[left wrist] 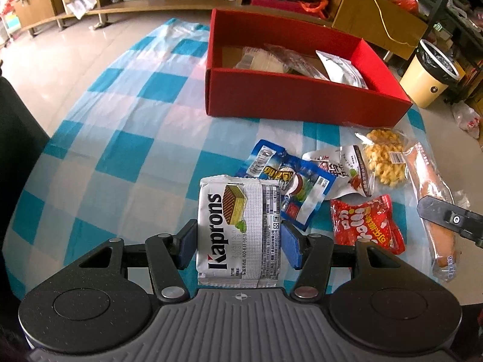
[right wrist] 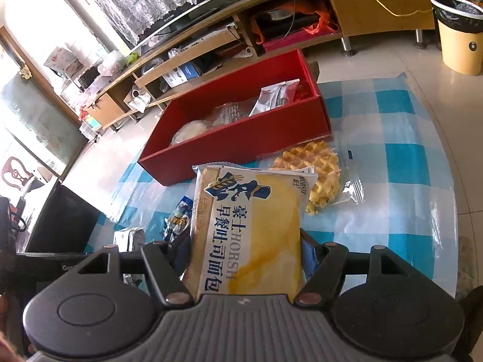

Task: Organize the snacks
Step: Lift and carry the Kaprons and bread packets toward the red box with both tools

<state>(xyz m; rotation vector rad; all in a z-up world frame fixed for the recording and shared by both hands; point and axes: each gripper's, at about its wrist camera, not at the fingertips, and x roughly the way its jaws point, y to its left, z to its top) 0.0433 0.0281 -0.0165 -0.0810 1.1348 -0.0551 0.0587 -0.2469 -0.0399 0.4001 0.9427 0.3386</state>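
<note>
Checked cloth covers the table, where the red box at twelve o'clock hides most of its packets behind its near wall, while the left gripper clamps a wafer pack and the right gripper grips a bread pack that conceals its fingers.

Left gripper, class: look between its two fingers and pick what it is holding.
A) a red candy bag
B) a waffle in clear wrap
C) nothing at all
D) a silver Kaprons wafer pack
D: in the left wrist view the left gripper has its blue pads against both sides of the silver Kaprons wafer pack, while the red candy bag lies on the cloth.
</note>
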